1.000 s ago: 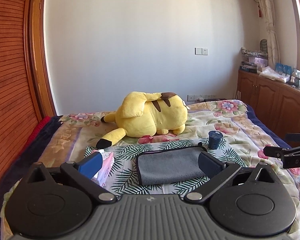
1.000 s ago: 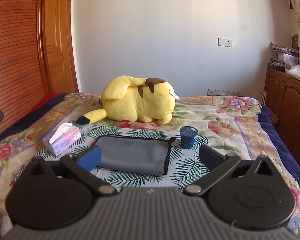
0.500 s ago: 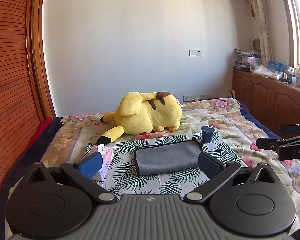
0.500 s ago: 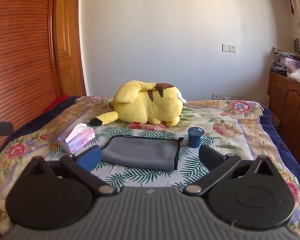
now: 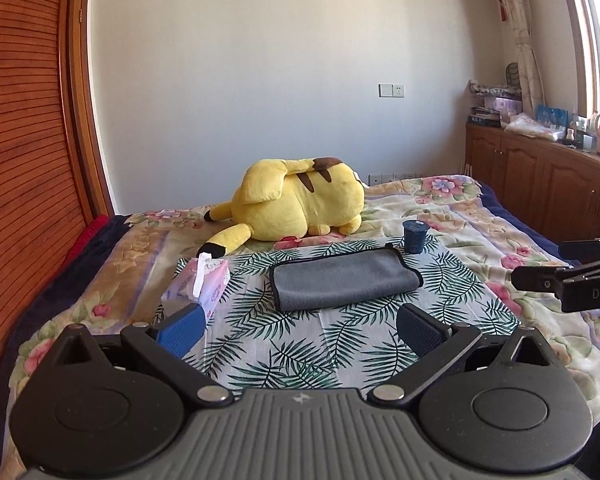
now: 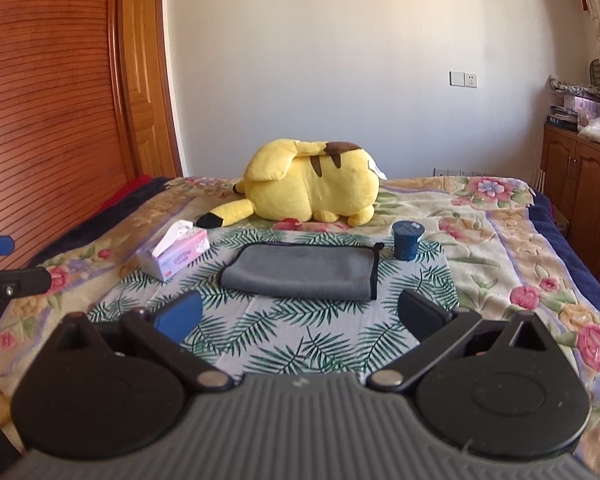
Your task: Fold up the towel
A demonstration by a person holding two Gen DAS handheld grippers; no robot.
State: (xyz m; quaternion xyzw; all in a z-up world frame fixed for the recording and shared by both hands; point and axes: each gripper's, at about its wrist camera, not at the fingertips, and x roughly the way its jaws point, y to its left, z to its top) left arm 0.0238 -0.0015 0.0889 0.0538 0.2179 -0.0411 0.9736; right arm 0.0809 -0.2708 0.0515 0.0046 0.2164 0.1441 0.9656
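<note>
Both grippers [image 5: 300, 326] [image 6: 300, 316] retreated from towel [image 5: 344, 280], jaws spread.

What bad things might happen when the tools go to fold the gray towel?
The blue cup stands right by the towel's far right corner, so lifting that corner might knock it over. The tissue box sits near the left side and could get nudged. The towel lies on a loose leaf-print cloth, which a tool might pinch along with it.
</note>
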